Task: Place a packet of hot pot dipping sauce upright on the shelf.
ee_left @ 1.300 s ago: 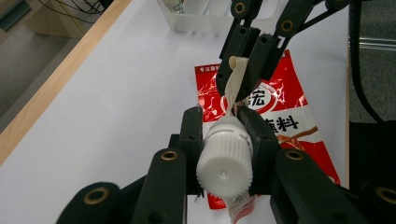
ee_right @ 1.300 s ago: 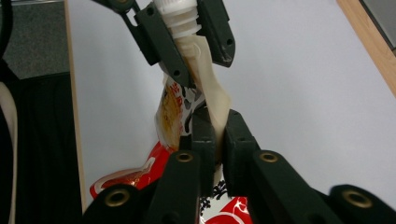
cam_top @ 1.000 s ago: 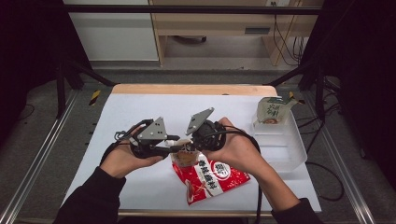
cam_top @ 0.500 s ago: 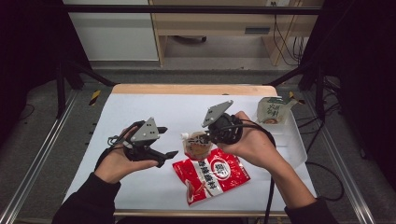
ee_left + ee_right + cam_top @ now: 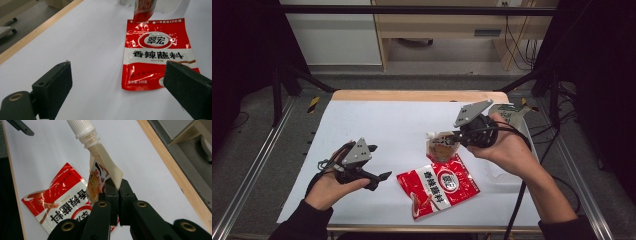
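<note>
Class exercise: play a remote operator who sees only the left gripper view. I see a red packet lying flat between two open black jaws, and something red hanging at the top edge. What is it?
Observer: A spouted pouch with a white cap, hanging above the table.
Operator: What holds it?
Observer: The right gripper, jaws shut on the pouch's edge.
Operator: Does it touch the red packet?
Observer: In the high view the pouch's lower end sits at the red packet; contact can't be judged.
</note>
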Demonstrator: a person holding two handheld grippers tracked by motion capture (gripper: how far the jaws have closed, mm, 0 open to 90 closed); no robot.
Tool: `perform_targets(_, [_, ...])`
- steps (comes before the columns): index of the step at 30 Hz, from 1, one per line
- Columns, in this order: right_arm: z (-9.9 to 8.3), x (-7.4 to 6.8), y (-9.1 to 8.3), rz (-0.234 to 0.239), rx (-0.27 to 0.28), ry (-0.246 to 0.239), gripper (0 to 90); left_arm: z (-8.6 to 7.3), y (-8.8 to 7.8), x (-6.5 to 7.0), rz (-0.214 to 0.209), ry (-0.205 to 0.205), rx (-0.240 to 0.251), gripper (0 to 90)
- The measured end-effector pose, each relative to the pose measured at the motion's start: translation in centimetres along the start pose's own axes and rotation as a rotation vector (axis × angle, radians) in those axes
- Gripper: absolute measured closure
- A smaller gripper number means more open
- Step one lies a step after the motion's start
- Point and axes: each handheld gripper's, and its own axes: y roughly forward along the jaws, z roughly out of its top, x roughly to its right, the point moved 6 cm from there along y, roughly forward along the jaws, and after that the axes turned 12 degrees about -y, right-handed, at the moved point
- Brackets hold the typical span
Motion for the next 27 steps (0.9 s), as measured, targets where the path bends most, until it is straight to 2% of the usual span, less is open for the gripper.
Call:
perform_targets(5, [-1.1,1.1,-1.3,-0.039,0.001,0.019,88.8,-2.2,-0.6,-0.6,0.006,-0.042,0.008,7.2])
perform_targets(9, [-2.0,1.9,-2.1,-0.063,0.002,0.026,88.8,-4.3,-1.1,-1.4,0.043,-0.071,0.012,6.5])
perform_targets(13, [-2.5,2.4,-2.8,-0.080,0.016,0.030,88.8,-6.7,-1.3,-2.3,0.038,-0.113,0.008,6.4])
perform_targets(16, [-2.7,2.9,-3.1,-0.096,0.017,0.026,88.8,-8.2,-1.3,-3.2,0.076,-0.134,-0.015,6.4])
perform_targets(19, [-2.9,3.3,-3.5,-0.114,0.023,0.010,88.8,-8.8,-1.6,-3.8,0.109,-0.157,0.016,6.4])
perform_targets(21, [-3.1,3.5,-3.8,-0.127,0.025,0.004,88.9,-9.0,-1.7,-4.0,0.135,-0.146,0.017,6.4])
perform_targets(24, [-3.4,4.0,-4.3,-0.150,0.026,0.008,88.9,-9.3,-1.9,-4.1,0.136,-0.169,0.037,6.4])
perform_targets(27, [-3.8,4.5,-5.0,-0.175,0.031,0.017,88.9,-9.7,-2.0,-4.1,0.152,-0.166,0.034,6.4])
